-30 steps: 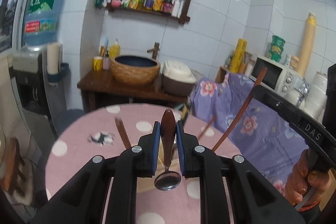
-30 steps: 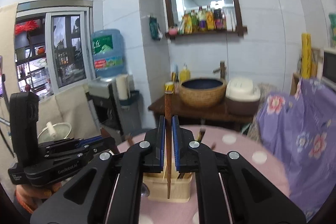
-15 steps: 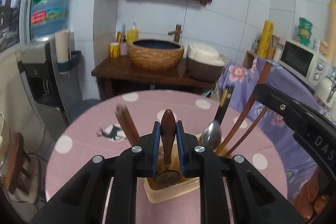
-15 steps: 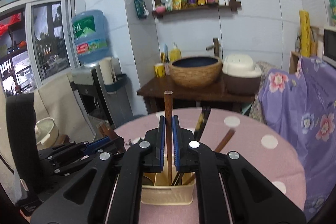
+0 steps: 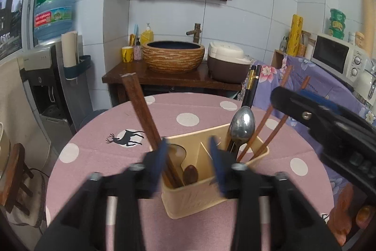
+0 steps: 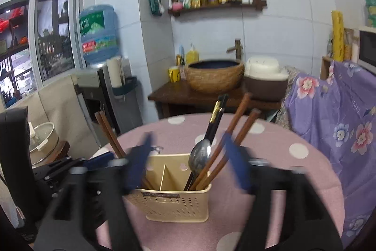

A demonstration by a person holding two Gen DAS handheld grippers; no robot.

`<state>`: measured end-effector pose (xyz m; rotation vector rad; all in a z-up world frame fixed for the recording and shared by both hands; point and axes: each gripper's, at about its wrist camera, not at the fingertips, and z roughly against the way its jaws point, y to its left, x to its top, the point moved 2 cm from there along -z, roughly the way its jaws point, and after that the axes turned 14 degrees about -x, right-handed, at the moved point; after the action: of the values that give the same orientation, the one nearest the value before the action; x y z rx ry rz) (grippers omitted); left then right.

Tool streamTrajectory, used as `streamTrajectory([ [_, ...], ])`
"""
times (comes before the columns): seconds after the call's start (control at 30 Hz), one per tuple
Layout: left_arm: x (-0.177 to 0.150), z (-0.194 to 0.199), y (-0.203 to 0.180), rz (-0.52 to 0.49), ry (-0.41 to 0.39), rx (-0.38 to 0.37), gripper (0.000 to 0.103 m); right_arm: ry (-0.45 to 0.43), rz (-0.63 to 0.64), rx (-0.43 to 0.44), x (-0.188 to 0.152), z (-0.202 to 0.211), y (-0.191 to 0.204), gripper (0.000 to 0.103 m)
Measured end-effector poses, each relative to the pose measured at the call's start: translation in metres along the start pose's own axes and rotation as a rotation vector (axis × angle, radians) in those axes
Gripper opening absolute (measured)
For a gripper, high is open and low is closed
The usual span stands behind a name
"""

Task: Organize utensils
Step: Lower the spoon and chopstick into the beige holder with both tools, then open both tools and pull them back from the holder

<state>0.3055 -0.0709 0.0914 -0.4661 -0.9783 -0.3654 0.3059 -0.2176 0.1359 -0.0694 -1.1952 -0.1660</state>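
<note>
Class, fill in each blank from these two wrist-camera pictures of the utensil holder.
1. The utensil holder stands on a pink cloth with white ____.
2. The metal spoon stands with its bowl pointing ____.
3. A divider splits the holder into ____ compartments.

Missing words: dots; up; two

On the utensil holder (image 6: 175,200) just ahead of my right claw, a small dark plate carries lettering too fine for me to read. The water bottle (image 5: 55,5) across the room bears large white characters and a red band, both blurred. I can read nothing else.
</note>
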Motion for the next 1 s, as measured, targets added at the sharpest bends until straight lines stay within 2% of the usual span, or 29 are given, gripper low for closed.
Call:
streamTrajectory([
  [0.03,-0.006,0.011,0.002,0.013,-0.031,-0.003,0.072,-0.044,-0.003,-0.006,-0.002,0.012,-0.005,0.081],
  [0.1,-0.021,0.030,0.005,0.021,-0.074,-0.009,0.084,-0.098,0.028,-0.018,-0.008,0.031,-0.011,0.088],
  [0.13,-0.031,0.037,0.007,0.015,-0.085,-0.004,0.091,-0.122,0.051,-0.032,-0.016,0.040,-0.016,0.098],
  [0.2,-0.051,0.053,0.013,0.001,-0.104,0.028,0.097,-0.151,0.072,-0.068,-0.030,0.053,-0.026,0.098],
  [0.3,-0.079,0.078,0.023,0.010,-0.162,0.079,0.097,-0.111,0.102,-0.137,-0.063,0.057,-0.047,0.098],
  [0.37,-0.101,0.097,0.027,0.041,-0.206,0.084,0.098,-0.030,0.078,-0.181,-0.090,0.053,-0.066,0.098],
  [0.43,-0.122,0.112,0.028,0.077,-0.231,0.063,0.098,0.066,0.029,-0.187,-0.120,0.050,-0.083,0.098],
  [0.57,-0.159,0.124,0.016,0.118,-0.194,0.047,0.098,0.195,-0.086,-0.195,-0.176,0.059,-0.107,0.098],
  [0.63,-0.174,0.130,0.007,0.128,-0.184,0.042,0.098,0.219,-0.110,-0.174,-0.197,0.071,-0.109,0.098],
  [0.77,-0.192,0.148,-0.015,0.117,-0.219,0.040,0.098,0.152,-0.087,-0.149,-0.215,0.114,-0.094,0.098],
  [0.9,-0.200,0.165,-0.037,0.092,-0.247,0.025,0.098,0.018,0.049,-0.123,-0.217,0.168,-0.062,0.098],
  [1.0,-0.206,0.177,-0.052,0.047,-0.258,0.030,0.098,-0.050,0.068,-0.068,-0.217,0.204,-0.047,0.098],
])
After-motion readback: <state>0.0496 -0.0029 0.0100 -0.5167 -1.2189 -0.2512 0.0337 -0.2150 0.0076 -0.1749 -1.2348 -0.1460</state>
